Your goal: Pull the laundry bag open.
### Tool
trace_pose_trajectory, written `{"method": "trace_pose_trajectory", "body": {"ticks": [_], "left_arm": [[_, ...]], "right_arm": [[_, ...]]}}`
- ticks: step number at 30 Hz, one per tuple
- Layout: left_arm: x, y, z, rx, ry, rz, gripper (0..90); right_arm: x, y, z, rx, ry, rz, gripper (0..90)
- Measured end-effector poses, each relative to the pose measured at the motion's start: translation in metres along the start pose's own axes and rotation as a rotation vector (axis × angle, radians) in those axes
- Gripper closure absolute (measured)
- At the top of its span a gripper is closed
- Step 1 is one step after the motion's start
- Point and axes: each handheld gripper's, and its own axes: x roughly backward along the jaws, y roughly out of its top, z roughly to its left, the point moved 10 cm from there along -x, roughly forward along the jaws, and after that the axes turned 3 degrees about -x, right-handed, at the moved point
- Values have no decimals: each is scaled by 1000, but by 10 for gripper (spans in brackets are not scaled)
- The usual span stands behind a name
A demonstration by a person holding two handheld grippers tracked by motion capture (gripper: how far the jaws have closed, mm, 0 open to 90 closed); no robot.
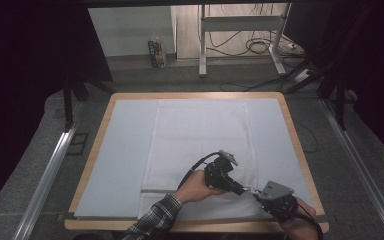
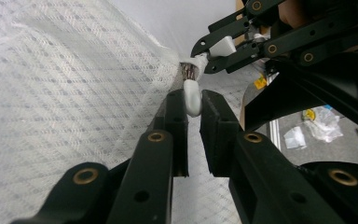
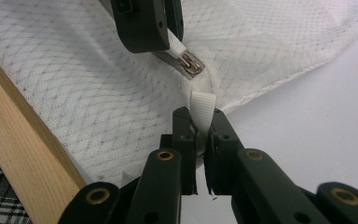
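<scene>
While the left gripper (image 2: 193,105) pinches the zipper pull (image 2: 192,95), the right gripper (image 3: 200,122) clamps the fabric tab (image 3: 202,111).

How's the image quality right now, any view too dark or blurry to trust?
High view: dim, black surroundings, the white mesh bag evenly lit, tools small. Left gripper view: zipper pull readable, near jaws soft. Right gripper view: sharp on the white tab, no glare.

It looks like a lab or a recording studio. Black curtains (image 1: 25,75) hang at both sides of the frame, a table (image 1: 285,107) stands on grey carpet (image 1: 330,165), and cables (image 1: 252,45) lie under a metal desk frame (image 1: 240,30) at the top.
</scene>
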Motion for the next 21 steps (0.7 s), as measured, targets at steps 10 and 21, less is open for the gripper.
{"method": "trace_pose_trajectory", "body": {"ticks": [10, 21], "left_arm": [[5, -1, -1, -54, 35, 15, 831], [5, 0, -7, -64, 14, 2, 830]], "right_arm": [[2, 4, -4, -74, 49, -44, 580], [-11, 17, -6, 12, 157, -48, 517]]}}
